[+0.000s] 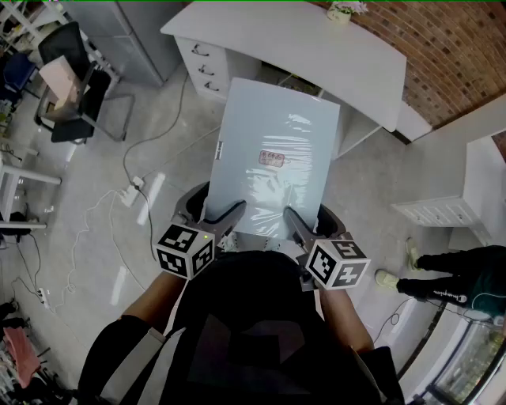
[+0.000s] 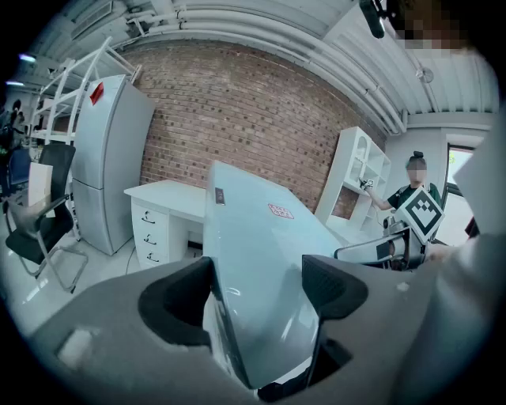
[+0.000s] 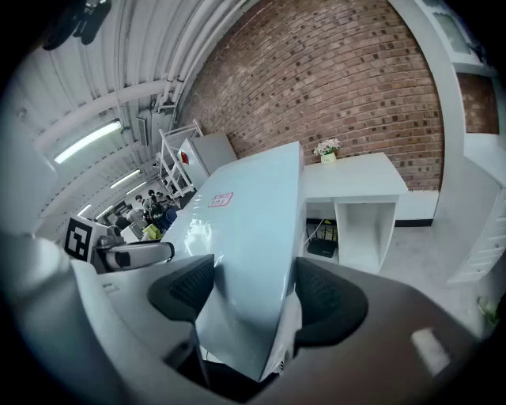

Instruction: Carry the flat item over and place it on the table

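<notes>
A large flat pale-blue panel (image 1: 273, 158) wrapped in clear film, with a small red label, is held out in front of the person above the floor. My left gripper (image 1: 212, 207) grips its near left corner and my right gripper (image 1: 315, 220) its near right corner. In the left gripper view the panel (image 2: 253, 253) runs between the pads of the left gripper (image 2: 257, 293). The right gripper view shows the same panel (image 3: 253, 213) wedged in the right gripper (image 3: 254, 294). A white desk (image 1: 300, 39) stands ahead by the brick wall.
A small flower pot (image 1: 341, 9) sits on the desk. A black chair (image 1: 71, 87) and floor cables (image 1: 130, 190) lie to the left. A white drawer unit (image 1: 443, 210) and a standing person (image 1: 458, 277) are at the right. A grey fridge (image 2: 103, 158) stands left of the desk.
</notes>
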### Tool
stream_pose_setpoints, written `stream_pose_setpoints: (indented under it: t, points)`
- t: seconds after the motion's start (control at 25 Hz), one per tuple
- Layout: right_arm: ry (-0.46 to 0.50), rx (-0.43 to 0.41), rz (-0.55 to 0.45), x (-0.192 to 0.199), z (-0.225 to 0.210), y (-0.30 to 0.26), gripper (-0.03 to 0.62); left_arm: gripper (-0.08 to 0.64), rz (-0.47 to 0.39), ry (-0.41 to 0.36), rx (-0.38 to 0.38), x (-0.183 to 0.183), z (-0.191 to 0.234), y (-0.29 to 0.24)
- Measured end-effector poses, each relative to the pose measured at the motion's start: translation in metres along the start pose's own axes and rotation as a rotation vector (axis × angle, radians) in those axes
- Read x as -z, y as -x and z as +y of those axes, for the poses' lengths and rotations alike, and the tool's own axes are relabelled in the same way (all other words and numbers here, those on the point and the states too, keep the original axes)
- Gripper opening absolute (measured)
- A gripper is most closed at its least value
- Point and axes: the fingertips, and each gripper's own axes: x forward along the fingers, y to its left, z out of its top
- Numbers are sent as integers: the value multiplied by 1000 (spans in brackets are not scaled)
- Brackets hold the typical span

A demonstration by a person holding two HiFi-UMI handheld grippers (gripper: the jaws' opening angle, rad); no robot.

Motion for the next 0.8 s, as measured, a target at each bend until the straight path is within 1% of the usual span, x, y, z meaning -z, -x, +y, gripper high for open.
stream_pose_setpoints:
  t: [0.24, 0.56, 0.8]
  points:
    - [5, -3, -8, -2, -7, 4, 325, 371, -3, -8, -4, -1, -6, -4]
    - [10, -17, -29, -14, -23, 11, 328, 373, -16, -8, -11, -9, -21, -16]
    - [-23, -33, -59, -25, -37, 16, 337, 373, -38, -16, -11, -22, -32, -27]
